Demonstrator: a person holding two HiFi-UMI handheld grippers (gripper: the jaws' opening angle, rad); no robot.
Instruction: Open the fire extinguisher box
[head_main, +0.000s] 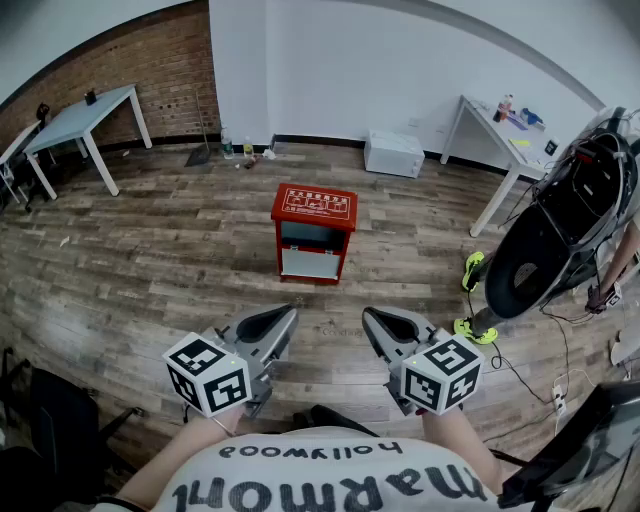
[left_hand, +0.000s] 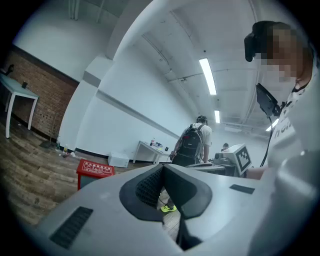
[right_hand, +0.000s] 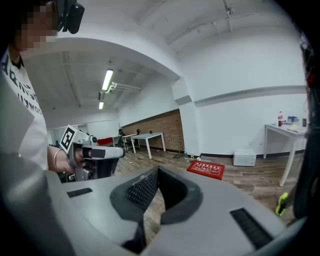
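Foreground: left gripper (head_main: 283, 318) and right gripper (head_main: 378, 320), side by side, each with jaws closed tip to tip on nothing. Middle distance: red fire extinguisher box (head_main: 313, 232), upright on the wooden floor (head_main: 150, 250), well apart from both. Background: brick wall (head_main: 120, 65).

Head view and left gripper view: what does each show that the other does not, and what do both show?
Only the head view: the black-and-white marker cube on the left gripper. Only the left gripper view: the long white ceiling lights and that gripper's jaws seen close, shut with nothing between them. Both: the red metal fire extinguisher box standing on the wooden plank floor, and the low white box by the wall.
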